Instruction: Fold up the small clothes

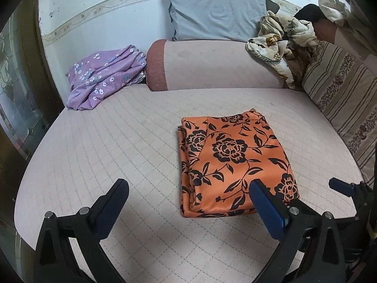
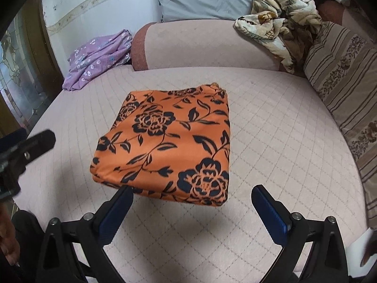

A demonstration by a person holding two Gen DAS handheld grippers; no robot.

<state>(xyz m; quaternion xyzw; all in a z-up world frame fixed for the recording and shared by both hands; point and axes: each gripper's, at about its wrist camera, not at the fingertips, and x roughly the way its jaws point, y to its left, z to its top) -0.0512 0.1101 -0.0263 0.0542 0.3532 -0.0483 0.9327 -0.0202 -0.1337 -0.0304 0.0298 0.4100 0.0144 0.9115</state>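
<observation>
An orange cloth with black flowers (image 1: 233,162) lies folded into a rectangle on the pink quilted bed (image 1: 117,141); it also shows in the right wrist view (image 2: 169,141). My left gripper (image 1: 188,191) is open and empty, above the bed at the cloth's near left edge. My right gripper (image 2: 192,195) is open and empty, just in front of the cloth's near edge. The right gripper's fingers (image 1: 339,186) show at the right edge of the left wrist view. The left gripper's fingers (image 2: 40,141) show at the left of the right wrist view.
A crumpled purple flowered garment (image 1: 106,75) lies at the back left by the wall. A pink bolster (image 1: 216,66) and a grey pillow (image 1: 216,14) are at the back. A beige patterned cloth heap (image 1: 282,42) and a striped cushion (image 1: 341,99) are on the right.
</observation>
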